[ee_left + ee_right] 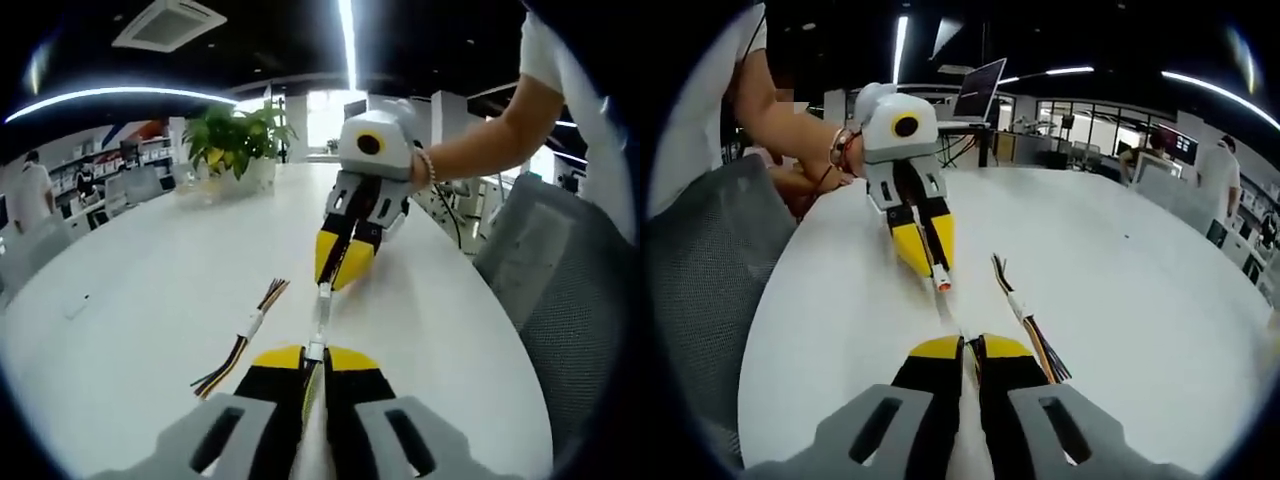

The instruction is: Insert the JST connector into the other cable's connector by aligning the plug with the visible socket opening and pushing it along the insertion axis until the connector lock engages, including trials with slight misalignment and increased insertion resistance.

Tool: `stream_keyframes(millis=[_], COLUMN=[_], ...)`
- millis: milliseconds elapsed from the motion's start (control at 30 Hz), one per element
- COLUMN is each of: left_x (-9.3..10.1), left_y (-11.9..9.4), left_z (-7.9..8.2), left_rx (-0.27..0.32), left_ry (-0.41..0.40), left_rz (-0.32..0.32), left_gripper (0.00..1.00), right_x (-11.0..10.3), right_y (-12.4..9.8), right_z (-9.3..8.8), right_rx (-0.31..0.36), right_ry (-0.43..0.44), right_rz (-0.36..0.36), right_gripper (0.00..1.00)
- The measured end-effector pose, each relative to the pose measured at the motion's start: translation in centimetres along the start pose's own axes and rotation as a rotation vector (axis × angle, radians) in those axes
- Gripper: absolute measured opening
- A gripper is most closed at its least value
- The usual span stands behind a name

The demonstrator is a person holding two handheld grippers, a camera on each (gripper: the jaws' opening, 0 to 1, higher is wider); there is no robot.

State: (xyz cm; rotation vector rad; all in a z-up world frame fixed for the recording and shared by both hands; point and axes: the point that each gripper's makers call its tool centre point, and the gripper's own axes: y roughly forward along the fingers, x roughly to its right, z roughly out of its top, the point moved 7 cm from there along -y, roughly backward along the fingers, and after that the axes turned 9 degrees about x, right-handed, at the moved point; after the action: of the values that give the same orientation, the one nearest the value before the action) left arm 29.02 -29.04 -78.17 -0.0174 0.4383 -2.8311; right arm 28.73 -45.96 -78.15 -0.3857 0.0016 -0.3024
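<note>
Open-plan office: desks w/ monitors, ceiling AC, laptop.

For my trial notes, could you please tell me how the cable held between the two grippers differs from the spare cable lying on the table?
The held cable is stretched straight above the white table, with the left gripper and the right gripper each clamped on one end; the spare cable lies loose and untouched.
The spare cable's coloured wires fan out at both ends; the held cable's wires run between the jaws.
Both have a white connector mid-length.

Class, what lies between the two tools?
In the left gripper view: the cable connector held by the right tool and the one held by the left tool.
</note>
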Motion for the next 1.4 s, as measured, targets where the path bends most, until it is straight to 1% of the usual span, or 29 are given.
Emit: stream_keyframes(millis=[233,567,967,1300,1400], left_x=[0.2,0.3,0.4,0.3,0.4], left_y=[0.0,0.3,0.3,0.3,0.4], left_z=[0.6,0.9,1.1,1.1,1.2], left_rx=[0.010,0.023,0.025,0.027,0.031], left_ry=[0.009,0.014,0.016,0.016,0.015], left_rz=[0.002,0.002,0.005,0.018,0.012], left_gripper=[0.00,0.00,0.01,0.01,0.01], right_x=[-0.3,-0.6,-1.0,-1.1,-1.3], right_y=[0.2,0.8,1.5,1.7,1.8], right_z=[0.7,1.4,1.8,1.9,2.0], right_rx=[0.017,0.041,0.055,0.053,0.053], right_ry=[-0.003,0.004,0.008,0.007,0.005], right_rz=[-0.003,-0.004,0.000,0.000,0.002], right_gripper=[0.02,0.02,0.02,0.02,0.02])
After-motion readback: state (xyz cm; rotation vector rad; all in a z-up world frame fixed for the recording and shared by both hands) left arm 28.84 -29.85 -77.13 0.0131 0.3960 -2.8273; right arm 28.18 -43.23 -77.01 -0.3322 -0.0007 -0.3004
